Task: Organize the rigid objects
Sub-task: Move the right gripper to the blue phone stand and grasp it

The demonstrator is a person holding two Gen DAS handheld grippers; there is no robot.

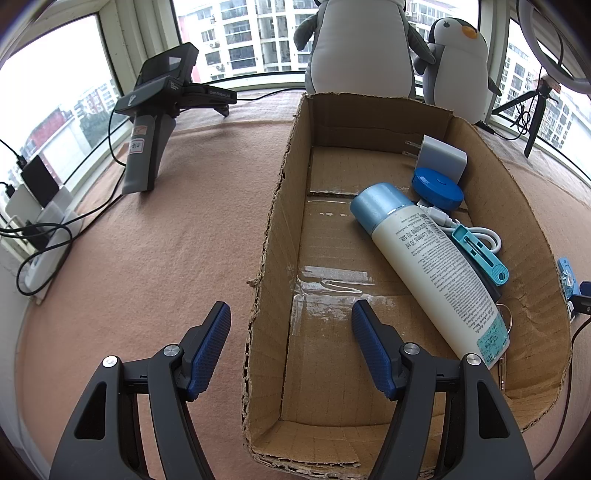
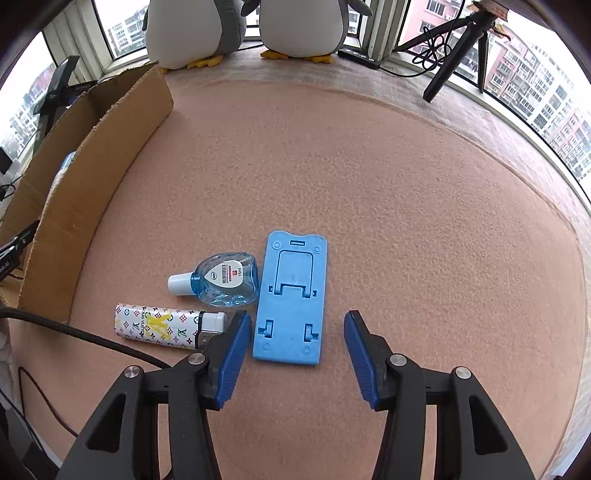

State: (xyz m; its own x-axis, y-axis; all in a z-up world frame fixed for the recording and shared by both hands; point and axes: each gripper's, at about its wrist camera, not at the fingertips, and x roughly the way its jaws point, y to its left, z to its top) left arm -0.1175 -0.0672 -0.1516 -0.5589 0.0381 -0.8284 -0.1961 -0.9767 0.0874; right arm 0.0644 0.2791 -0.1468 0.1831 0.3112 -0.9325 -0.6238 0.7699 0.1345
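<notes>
Your left tool (image 1: pixel 291 334) is spread wide and holds nothing; its left finger is outside the near-left wall of the cardboard box (image 1: pixel 275 229) and its right finger is over the box floor. Inside the box, toward the right side, a white bottle (image 1: pixel 432 269) with a light blue cap lies on its side, cap pointing to the far end. Beyond the cap sit a round blue case (image 1: pixel 437 187) and a grey plug adapter (image 1: pixel 441 157) against the right wall. A white cable (image 1: pixel 480 236) and a teal clip-like piece (image 1: pixel 480 254) lie tucked between the bottle and the right wall. A key ring shows partly under the bottle's base.

Your right tool (image 2: pixel 295 345) is also spread wide with nothing in it, hovering over the pink worktop (image 2: pixel 406 203). The near end of a flat blue phone stand (image 2: pixel 291 299) lies between its fingers, with no contact that you can see. Just left of the stand, touching or nearly so, a small blue dropper bottle (image 2: pixel 221 278) lies on its side, white cap pointing left. Nearer you, a patterned lighter (image 2: pixel 162 325) lies on its side just beside the tool's left finger. The box wall stands well to the left of these three.

Two plush penguins (image 2: pixel 192 29) sit at the far edge by the window.
</notes>
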